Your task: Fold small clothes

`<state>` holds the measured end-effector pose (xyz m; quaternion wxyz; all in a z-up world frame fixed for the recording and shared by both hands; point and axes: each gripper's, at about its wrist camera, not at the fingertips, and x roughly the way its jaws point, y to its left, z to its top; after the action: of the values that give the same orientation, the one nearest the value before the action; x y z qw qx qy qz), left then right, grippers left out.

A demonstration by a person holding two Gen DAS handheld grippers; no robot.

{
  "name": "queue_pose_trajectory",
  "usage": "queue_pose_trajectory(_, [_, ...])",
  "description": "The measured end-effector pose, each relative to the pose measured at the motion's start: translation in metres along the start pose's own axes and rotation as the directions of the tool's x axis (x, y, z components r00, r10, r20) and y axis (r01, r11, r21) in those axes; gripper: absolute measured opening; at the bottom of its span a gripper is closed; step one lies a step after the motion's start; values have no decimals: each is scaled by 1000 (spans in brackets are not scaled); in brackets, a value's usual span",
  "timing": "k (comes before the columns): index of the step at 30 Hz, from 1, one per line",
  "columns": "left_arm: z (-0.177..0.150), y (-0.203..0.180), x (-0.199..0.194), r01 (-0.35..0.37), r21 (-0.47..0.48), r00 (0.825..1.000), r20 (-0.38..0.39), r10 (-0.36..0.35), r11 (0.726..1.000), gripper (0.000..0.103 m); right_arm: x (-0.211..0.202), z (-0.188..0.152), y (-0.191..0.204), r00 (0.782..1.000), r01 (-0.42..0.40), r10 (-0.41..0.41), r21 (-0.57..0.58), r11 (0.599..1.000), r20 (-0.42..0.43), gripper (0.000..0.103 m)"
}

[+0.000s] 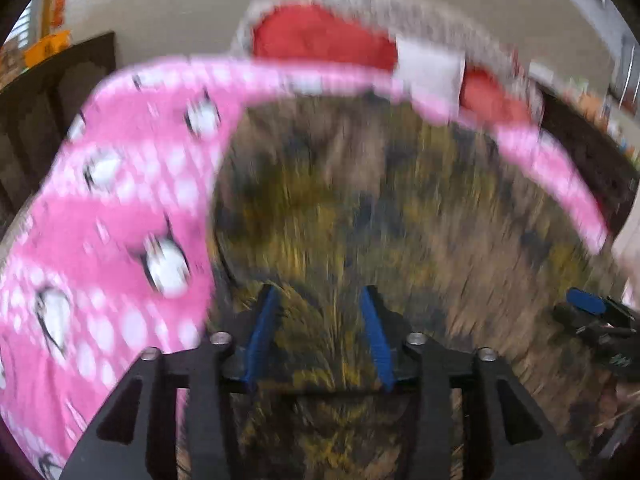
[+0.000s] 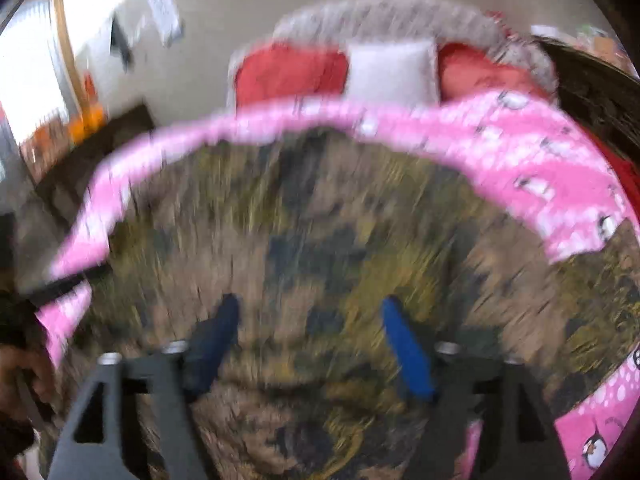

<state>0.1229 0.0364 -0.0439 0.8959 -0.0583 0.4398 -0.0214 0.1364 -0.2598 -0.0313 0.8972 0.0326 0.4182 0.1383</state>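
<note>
Both the left tongs (image 1: 320,332) and right tongs (image 2: 316,344) hang released over the mottled rug (image 1: 360,208), so I'd steady them, then pinch the pink penguin garment (image 1: 120,208) curving ahead and outside them by its edge.

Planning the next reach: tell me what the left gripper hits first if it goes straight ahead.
Probably the mottled brown-yellow rug: it fills the view beyond the open left gripper. The pink penguin-print garment lies off to the left, its edge arcing further ahead. Blur leaves depth uncertain.

The garment (image 1: 120,216) lies on the rug (image 1: 360,208), with the cushioned seat (image 1: 320,36) behind it
</note>
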Motion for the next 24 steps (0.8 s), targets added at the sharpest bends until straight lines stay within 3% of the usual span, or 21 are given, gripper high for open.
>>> queue_pose_trajectory(1, [-6,-2,4,-28,27,1000,-8,28,999,25,21,-7,6,994,24,-28,-31,999,-110,82])
queue_pose_trajectory(2, [-9,-5,-1,-39,53,999,18,38,998,25,30,-13,11,987,60,-71,-76,995,-145,82])
queue_pose_trajectory(3, [-11,-6,-6,-44,65,999,21,42,997,25,22,-13,15,991,84,-93,-98,992,-91,81])
queue_pose_trajectory(5, [-16,-3,-17,-14,41,999,29,12,999,25,5,-6,11,991,95,-100,-64,993,-92,72])
queue_pose_trajectory(7, [-27,2,-30,28,6,998,64,-29,1000,26,-37,2,-8,998,58,-58,6,998,30,70])
queue_pose_trajectory(8, [-34,3,-31,36,3,997,73,-36,999,31,-65,5,-28,992,49,-54,47,998,113,72])
queue_pose_trajectory(9, [-45,4,-27,38,14,997,70,-39,999,36,-83,7,-47,986,58,-69,77,995,153,78])
queue_pose_trajectory(11, [-52,-2,-20,31,48,998,55,-34,998,41,-112,7,-101,970,107,-137,154,982,200,79])
queue_pose_trajectory(12, [-49,-6,-22,25,62,997,67,-29,998,48,-122,7,-135,962,150,-191,209,966,195,79])
queue_pose_trajectory(14, [-49,-13,-19,-1,89,999,48,-4,996,50,-138,-8,-210,950,205,-274,364,908,149,77])
queue_pose_trajectory(18, [-48,-15,-18,-3,92,999,48,-2,996,51,-146,-45,-308,959,190,-276,566,802,69,63])
queue_pose_trajectory(21, [-48,-12,-19,14,80,999,48,-18,997,52,-132,-62,-334,972,169,-232,597,784,29,45])
queue_pose_trajectory(24, [-48,-13,-19,11,82,999,47,-15,997,52,-123,-61,-339,973,106,-207,597,796,104,45])
